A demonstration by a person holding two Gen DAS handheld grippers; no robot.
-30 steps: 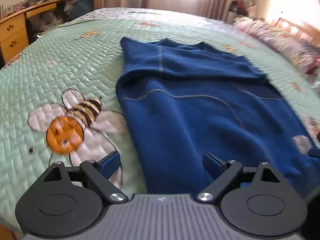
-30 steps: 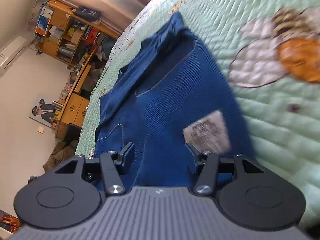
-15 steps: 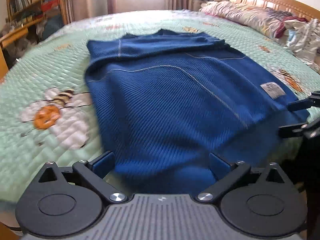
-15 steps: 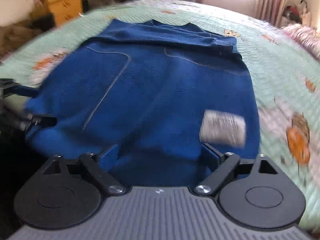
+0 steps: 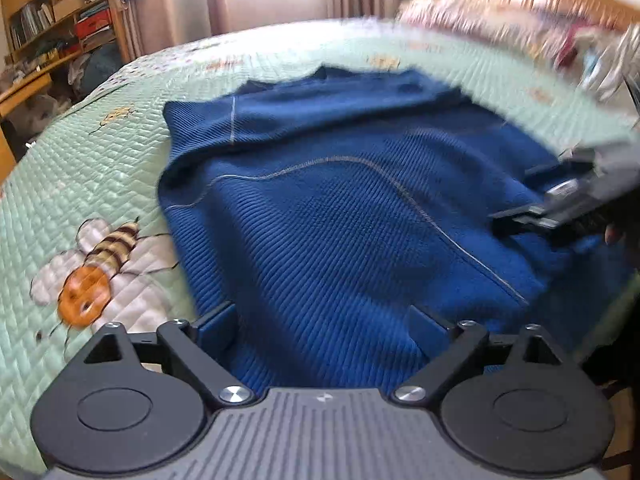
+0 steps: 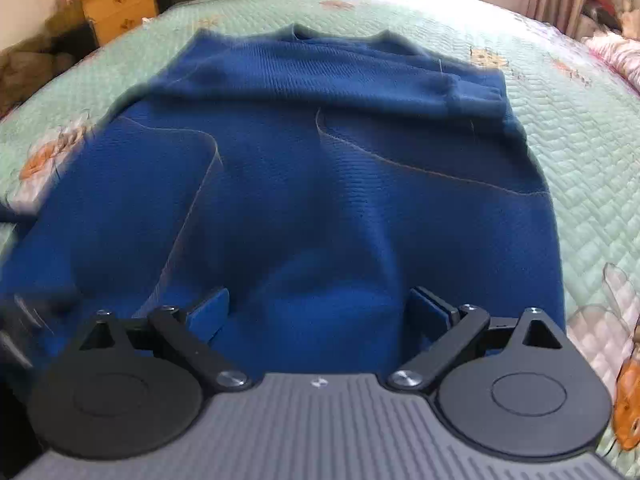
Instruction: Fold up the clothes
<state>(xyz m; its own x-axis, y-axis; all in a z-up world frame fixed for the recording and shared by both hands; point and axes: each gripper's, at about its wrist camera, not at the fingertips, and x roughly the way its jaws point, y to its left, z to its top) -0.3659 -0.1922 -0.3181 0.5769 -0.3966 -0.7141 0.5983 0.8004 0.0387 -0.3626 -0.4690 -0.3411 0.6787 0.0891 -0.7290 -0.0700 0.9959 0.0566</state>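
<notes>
A dark blue knit sweater [image 5: 340, 208] lies spread inside out on the green quilted bed, seams showing, sleeves folded across its far end; it also fills the right wrist view [image 6: 304, 184]. My left gripper [image 5: 324, 328] is open and empty, low over the sweater's near left hem. My right gripper [image 6: 320, 312] is open and empty over the near hem on the right side. The right gripper also shows blurred at the right edge of the left wrist view [image 5: 560, 208].
The green bee-patterned quilt [image 5: 80, 184] covers the bed. A wooden desk and shelves [image 5: 52, 20] stand at the far left, a wooden dresser [image 6: 120, 4] beyond the bed. Pillows and bedding [image 5: 540, 28] lie at the far right. Curtained window behind.
Both grippers have swung to face the sweater from its near hem and moved closer over it. The white label seen earlier is now out of sight. Both stay open.
</notes>
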